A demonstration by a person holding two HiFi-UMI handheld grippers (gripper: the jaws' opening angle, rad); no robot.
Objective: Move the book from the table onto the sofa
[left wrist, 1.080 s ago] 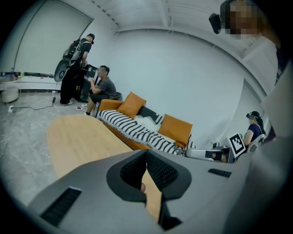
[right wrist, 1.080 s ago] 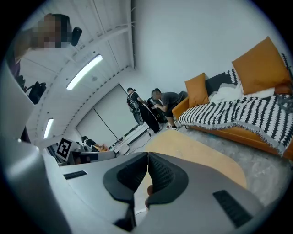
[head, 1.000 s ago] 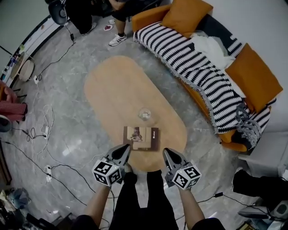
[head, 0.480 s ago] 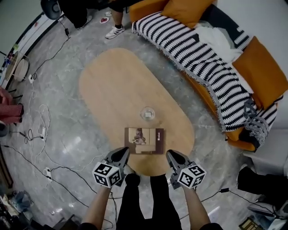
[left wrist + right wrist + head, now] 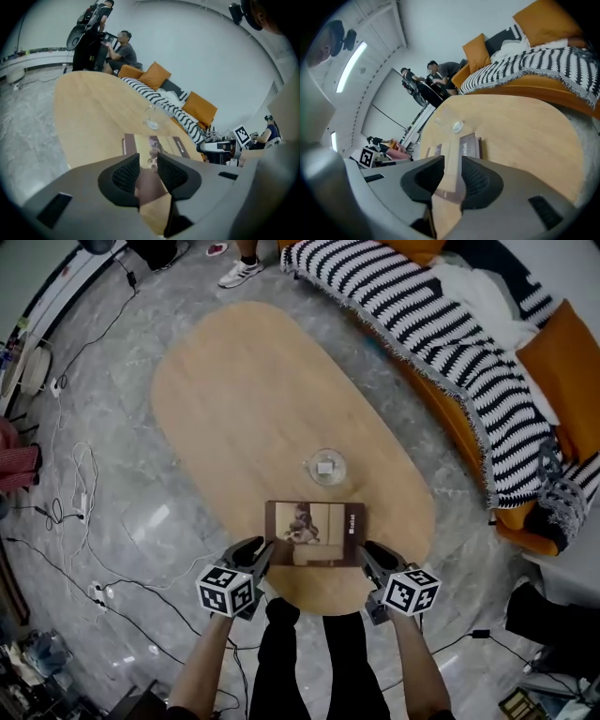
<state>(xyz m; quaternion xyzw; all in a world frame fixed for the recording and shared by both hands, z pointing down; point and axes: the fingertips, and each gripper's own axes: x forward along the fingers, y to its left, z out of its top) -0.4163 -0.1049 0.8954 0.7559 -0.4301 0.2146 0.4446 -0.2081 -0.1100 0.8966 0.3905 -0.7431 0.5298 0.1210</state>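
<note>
The book (image 5: 314, 533) lies flat on the table (image 5: 234, 399), just ahead of both grippers. The left gripper (image 5: 257, 549) is at its near left corner and the right gripper (image 5: 369, 553) at its near right. Both sets of jaws have just been opening and stand narrowly apart, clamping nothing. A glass dish (image 5: 326, 467) stands farther ahead.

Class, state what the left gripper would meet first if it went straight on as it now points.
Probably the book; the left gripper, jaws just opened, has nothing between them.
</note>
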